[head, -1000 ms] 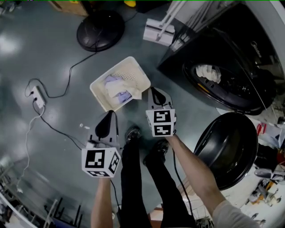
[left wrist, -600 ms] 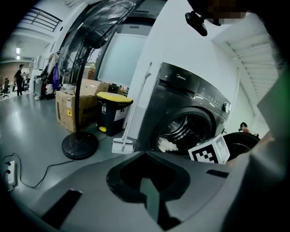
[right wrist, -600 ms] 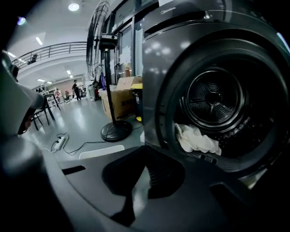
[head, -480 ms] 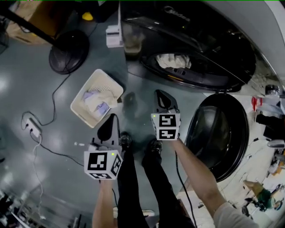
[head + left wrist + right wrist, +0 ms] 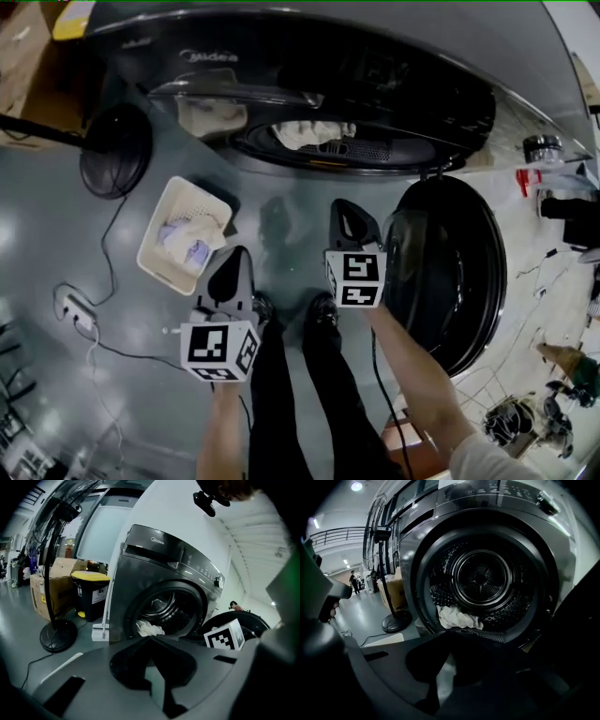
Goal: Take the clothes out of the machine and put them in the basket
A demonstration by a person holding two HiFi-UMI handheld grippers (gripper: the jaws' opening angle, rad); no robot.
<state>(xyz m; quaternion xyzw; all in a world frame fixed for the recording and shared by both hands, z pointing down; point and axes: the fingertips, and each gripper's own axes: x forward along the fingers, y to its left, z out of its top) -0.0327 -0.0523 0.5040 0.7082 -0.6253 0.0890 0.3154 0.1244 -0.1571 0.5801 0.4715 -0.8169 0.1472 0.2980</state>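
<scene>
Our left gripper and right gripper have swung off the basket and now face the machine. White clothes sit at the drum's front lip, more lie in the basket. The 2 grippers are pinched together, empty.

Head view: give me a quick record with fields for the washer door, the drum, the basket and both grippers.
machine: dark grey front-loading washing machine, round door swung open
drum: crumpled white cloth lying at the front lip
basket: cream perforated plastic basket on the floor, pale clothes inside
left gripper: shut, nothing held
right gripper: shut, nothing held, aimed at the drum
</scene>
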